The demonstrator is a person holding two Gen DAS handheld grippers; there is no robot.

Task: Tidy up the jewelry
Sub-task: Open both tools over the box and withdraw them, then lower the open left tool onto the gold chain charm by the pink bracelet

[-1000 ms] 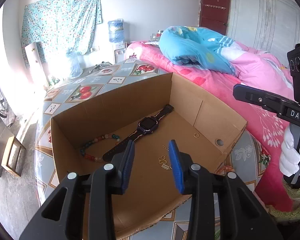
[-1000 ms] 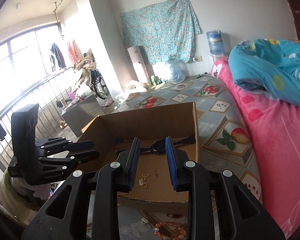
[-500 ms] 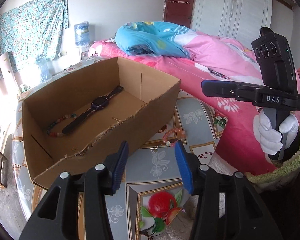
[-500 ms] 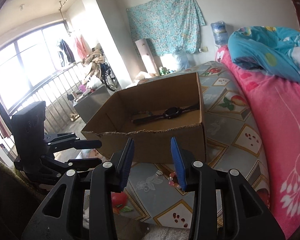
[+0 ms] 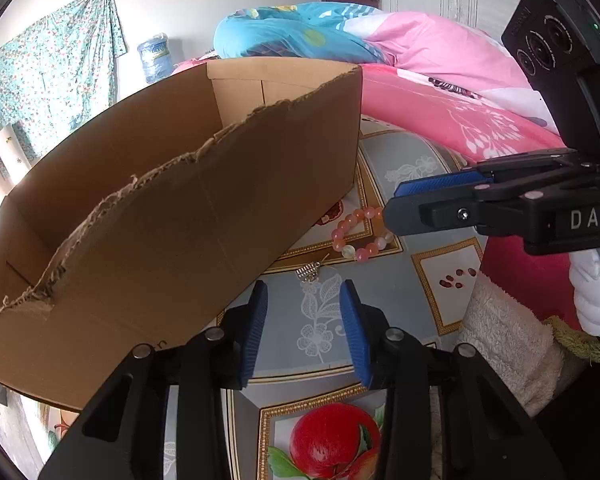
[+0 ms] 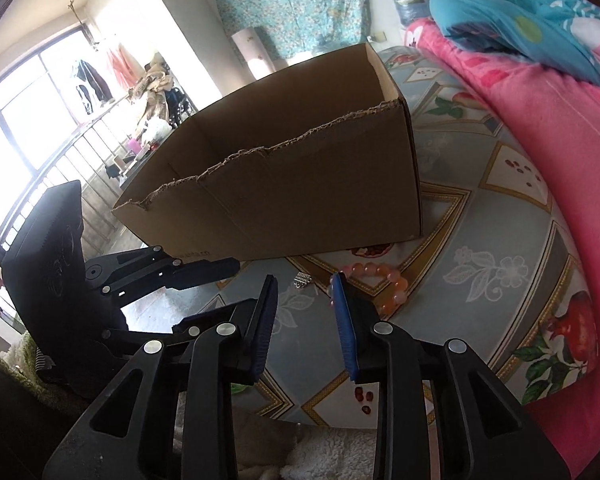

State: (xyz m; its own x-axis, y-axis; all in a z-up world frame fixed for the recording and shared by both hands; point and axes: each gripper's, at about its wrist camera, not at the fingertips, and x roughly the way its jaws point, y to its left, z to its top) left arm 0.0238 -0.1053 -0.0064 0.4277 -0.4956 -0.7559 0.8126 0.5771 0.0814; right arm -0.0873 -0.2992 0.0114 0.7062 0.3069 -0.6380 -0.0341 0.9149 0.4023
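Bracelet (image 6: 384, 286) of pink and orange beads lies on the tablecloth (image 6: 500, 240) just outside the box (image 6: 300, 184), at its near right corner, touching nothing; it sits ahead and slightly right of the right gripper (image 6: 304, 316), which looks nearer to it than the left gripper (image 5: 303, 328). A small silver charm (image 5: 309, 272) lies straight ahead of the left one. Both grippers' jaws have just been closing, now partly open with nothing between them.
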